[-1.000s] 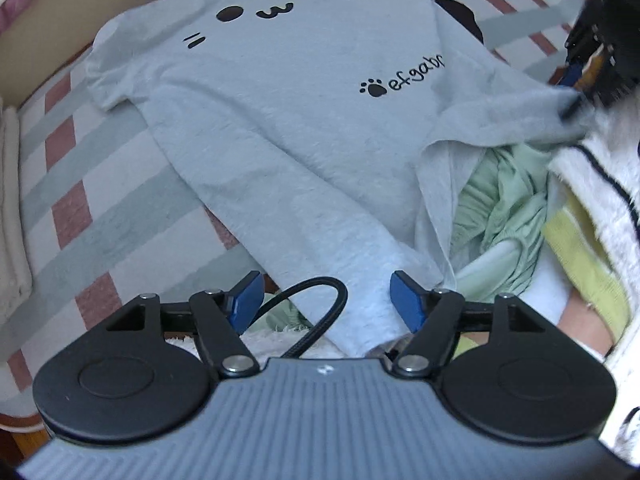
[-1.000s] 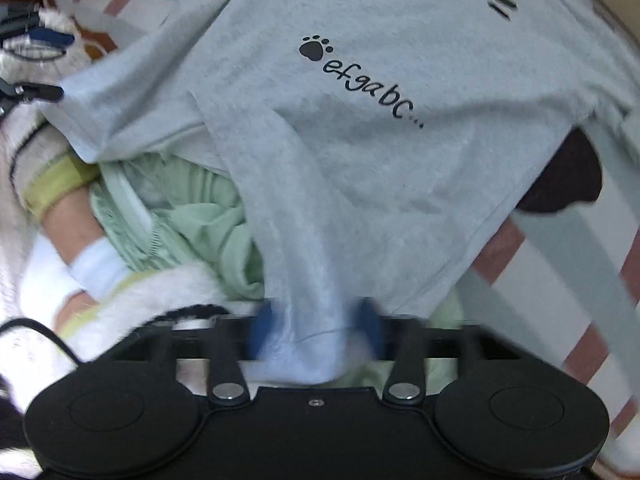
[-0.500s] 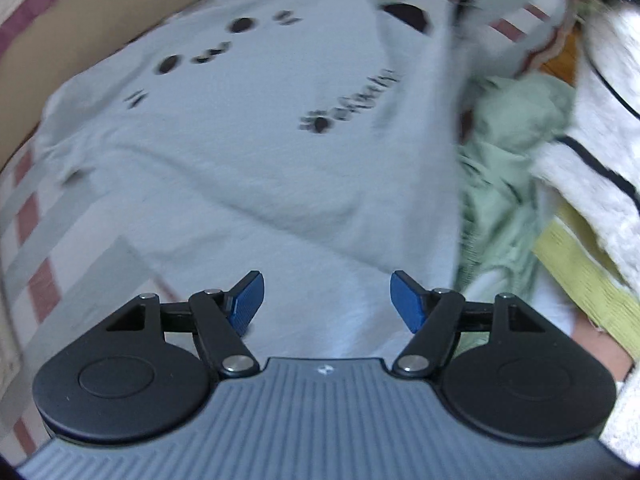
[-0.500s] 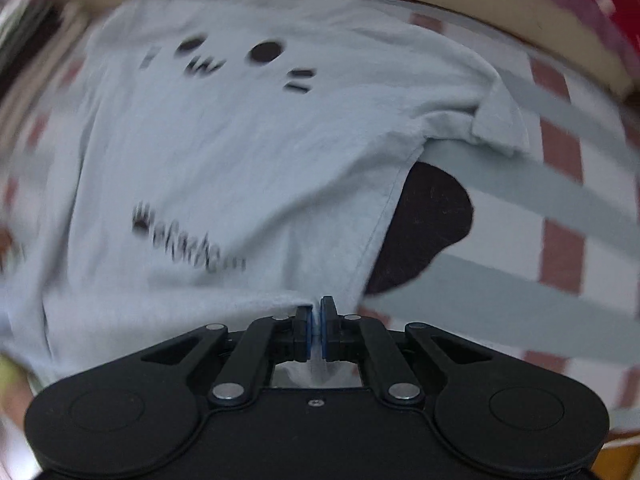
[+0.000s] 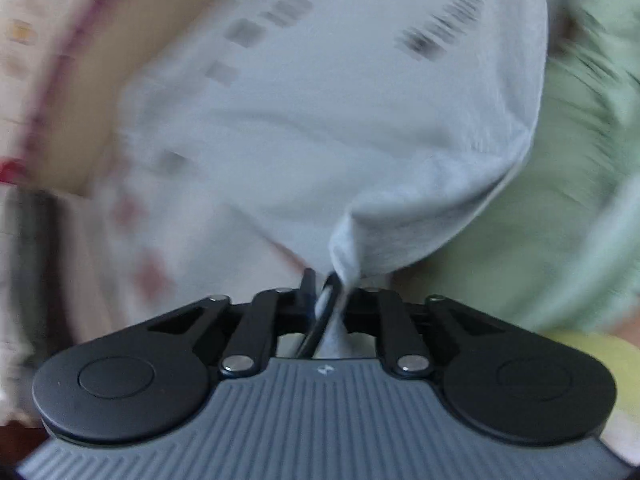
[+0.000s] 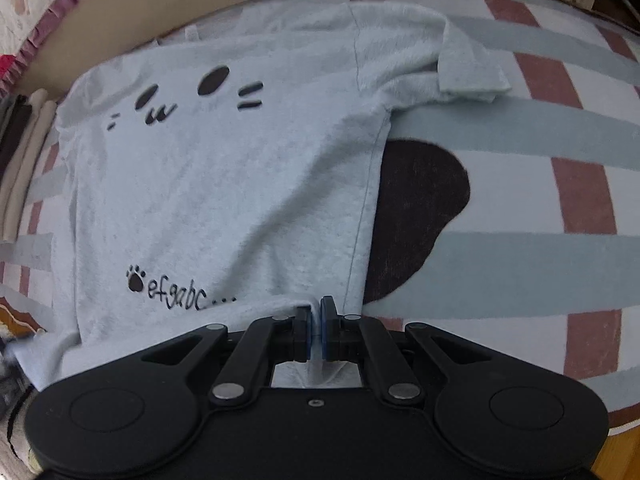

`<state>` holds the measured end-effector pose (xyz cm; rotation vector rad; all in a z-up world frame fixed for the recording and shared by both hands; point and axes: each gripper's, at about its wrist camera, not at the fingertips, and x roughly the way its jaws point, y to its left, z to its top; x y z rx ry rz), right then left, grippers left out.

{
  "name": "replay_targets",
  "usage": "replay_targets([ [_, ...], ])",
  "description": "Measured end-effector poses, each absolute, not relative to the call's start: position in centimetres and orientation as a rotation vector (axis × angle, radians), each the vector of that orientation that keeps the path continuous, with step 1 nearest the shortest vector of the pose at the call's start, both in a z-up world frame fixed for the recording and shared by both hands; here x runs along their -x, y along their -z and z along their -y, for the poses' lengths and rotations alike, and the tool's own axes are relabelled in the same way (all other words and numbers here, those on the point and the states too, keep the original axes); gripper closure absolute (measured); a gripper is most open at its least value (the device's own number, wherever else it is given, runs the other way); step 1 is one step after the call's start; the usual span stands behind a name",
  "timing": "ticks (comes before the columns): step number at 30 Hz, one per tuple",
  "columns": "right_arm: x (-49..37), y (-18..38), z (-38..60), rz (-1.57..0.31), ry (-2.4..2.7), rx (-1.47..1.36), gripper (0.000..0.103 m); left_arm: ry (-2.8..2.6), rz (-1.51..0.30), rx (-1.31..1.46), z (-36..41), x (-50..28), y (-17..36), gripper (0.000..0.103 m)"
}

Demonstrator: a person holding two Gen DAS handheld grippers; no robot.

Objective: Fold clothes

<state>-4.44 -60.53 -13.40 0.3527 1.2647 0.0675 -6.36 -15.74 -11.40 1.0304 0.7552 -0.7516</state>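
Observation:
A light grey T-shirt (image 6: 240, 184) with a black cat face and a paw print lies spread on a striped blanket (image 6: 540, 240). My right gripper (image 6: 315, 328) is shut on the shirt's bottom hem at its near right corner. In the blurred left wrist view, my left gripper (image 5: 326, 292) is shut on a bunched corner of the same shirt (image 5: 320, 128), and a black cable runs between the jaws.
A pale green garment (image 5: 560, 200) lies to the right of the shirt in the left wrist view. A dark brown patch (image 6: 416, 216) on the blanket sits beside the shirt's right side. A beige headboard (image 6: 200, 4) runs along the back.
My left gripper has shut on the shirt's corner and swung fast, blurring its view. My right gripper has stayed shut on the hem, and the shirt now lies flatter.

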Motion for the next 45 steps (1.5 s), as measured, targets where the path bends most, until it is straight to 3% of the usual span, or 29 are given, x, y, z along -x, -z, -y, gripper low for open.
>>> replay_targets([
  [4,3.6,13.4,61.1,-1.246,-0.034,-0.376,0.098,0.67,-0.75,-0.779,16.0,0.2,8.3,0.093],
  [7,2.7,14.1,61.2,-1.255,0.054,-0.346,0.098,0.563,-0.872,-0.594,17.4,-5.1,9.0,0.082],
  [8,2.4,14.4,61.4,-1.258,0.093,-0.336,0.096,0.51,-0.928,-0.541,17.9,-6.5,9.6,0.076],
  [9,2.2,14.6,61.5,-1.258,0.133,-0.312,0.086,0.475,-0.984,-0.494,18.3,-7.7,10.2,0.075],
  [11,2.5,14.2,61.3,-1.236,0.213,-0.203,0.083,0.462,-1.04,-0.421,18.6,-8.9,11.2,0.075],
  [13,3.2,13.3,61.2,-1.188,0.252,-0.143,0.083,0.461,-1.036,-0.38,18.2,-9.0,11.9,0.068],
  [14,3.8,12.7,61.4,-1.157,0.236,-0.168,0.082,0.463,-1.032,-0.372,18.1,-8.9,12.3,0.061],
  [17,5.3,10.8,61.4,-1.072,0.123,-0.284,0.082,0.502,-1.065,-0.349,17.4,-9.1,13.8,0.055],
  [20,5.7,9.9,60.3,-1.055,0.014,-0.303,0.067,0.499,-1.113,-0.333,17.0,-10.5,14.8,0.055],
  [21,5.5,10.0,59.9,-1.067,0.008,-0.279,0.055,0.501,-1.118,-0.328,17.1,-10.9,14.8,0.055],
  [22,5.3,10.2,59.4,-1.087,0.01,-0.254,0.048,0.5,-1.12,-0.325,17.1,-11.4,14.8,0.055],
  [25,4.6,12.0,59.7,-1.199,0.067,-0.273,0.048,0.506,-1.109,-0.351,17.6,-12.9,15.0,0.055],
  [28,4.9,14.5,62.0,-1.305,0.141,-0.486,0.048,0.551,-1.086,-0.331,17.1,-14.1,14.9,0.063],
  [32,5.3,16.3,65.3,-1.29,0.189,-0.764,0.048,0.651,-1.018,-0.343,16.4,-14.2,14.8,0.065],
  [45,5.4,17.5,67.6,-1.256,0.244,-0.9,0.048,0.69,-1.036,-0.311,18.5,-14.8,17.7,0.061],
])
